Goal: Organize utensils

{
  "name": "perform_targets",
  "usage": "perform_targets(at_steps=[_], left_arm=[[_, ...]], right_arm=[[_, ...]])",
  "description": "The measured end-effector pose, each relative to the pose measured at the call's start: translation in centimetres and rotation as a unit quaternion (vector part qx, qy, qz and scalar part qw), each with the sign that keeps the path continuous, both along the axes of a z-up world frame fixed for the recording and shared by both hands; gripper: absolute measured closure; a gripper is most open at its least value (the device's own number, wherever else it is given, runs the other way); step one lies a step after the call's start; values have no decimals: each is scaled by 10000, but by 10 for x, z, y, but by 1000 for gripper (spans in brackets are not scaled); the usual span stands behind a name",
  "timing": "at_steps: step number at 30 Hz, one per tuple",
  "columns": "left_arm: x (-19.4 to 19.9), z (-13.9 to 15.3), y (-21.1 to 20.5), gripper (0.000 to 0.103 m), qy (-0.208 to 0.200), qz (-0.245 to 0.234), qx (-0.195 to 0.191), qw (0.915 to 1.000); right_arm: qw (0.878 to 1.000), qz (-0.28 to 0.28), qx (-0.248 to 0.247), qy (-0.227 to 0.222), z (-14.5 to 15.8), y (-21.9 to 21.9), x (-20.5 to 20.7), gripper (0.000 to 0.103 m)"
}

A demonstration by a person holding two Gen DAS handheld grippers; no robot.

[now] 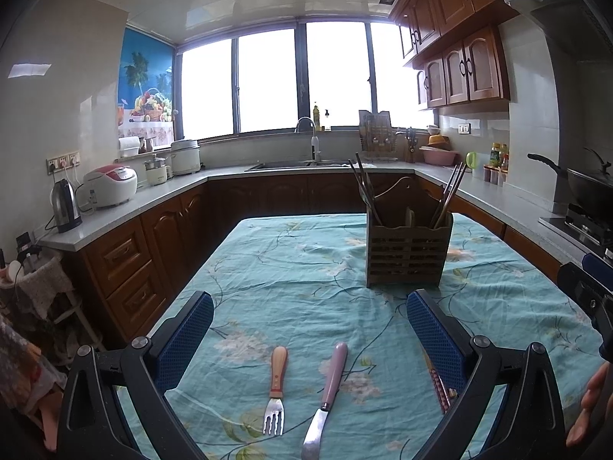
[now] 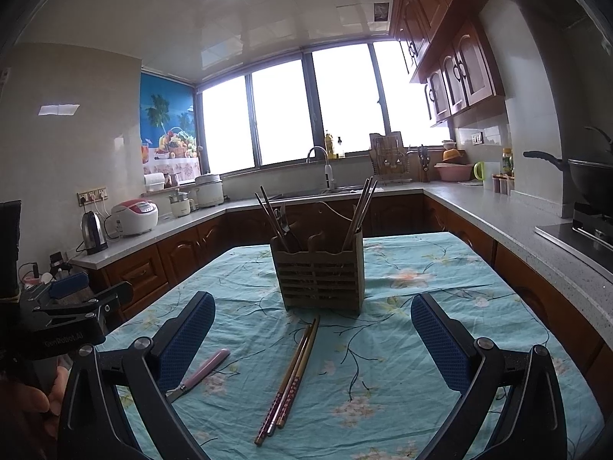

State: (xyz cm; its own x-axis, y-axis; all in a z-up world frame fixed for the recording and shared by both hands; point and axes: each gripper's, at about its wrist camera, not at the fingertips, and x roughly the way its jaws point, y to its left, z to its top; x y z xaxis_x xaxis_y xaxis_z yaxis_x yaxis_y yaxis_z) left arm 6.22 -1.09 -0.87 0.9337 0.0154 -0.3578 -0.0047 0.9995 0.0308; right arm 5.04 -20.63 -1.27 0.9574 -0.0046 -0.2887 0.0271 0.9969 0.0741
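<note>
Caddy at 12 o'clock already holds chopsticks; fork, knife, chopstick pair left on surface — both hand-held grippers, left and right, wide open, empty.

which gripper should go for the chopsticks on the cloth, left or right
Right, probably. The chopsticks lie centred between the open right gripper's fingers, pointing toward the holder. The left gripper, also open, frames the fork and knife instead; there the chopsticks sit mostly hidden behind its right finger.
</note>
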Motion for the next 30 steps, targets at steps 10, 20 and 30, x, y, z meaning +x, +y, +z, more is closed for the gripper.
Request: perform_targets(at_steps=[10, 20, 30], left_arm=[[-1, 1, -1, 1, -1, -12, -6, 10000], [0, 1, -1, 1, -1, -12, -17, 10000], [-3, 3, -4, 1, 7, -54, -77, 10000]], right_arm=[[10000, 10, 4, -12, 1, 0, 1, 0], [10000, 19, 13, -5, 2, -1, 1, 0], [10000, 24, 25, 47, 3, -3, 3, 0]])
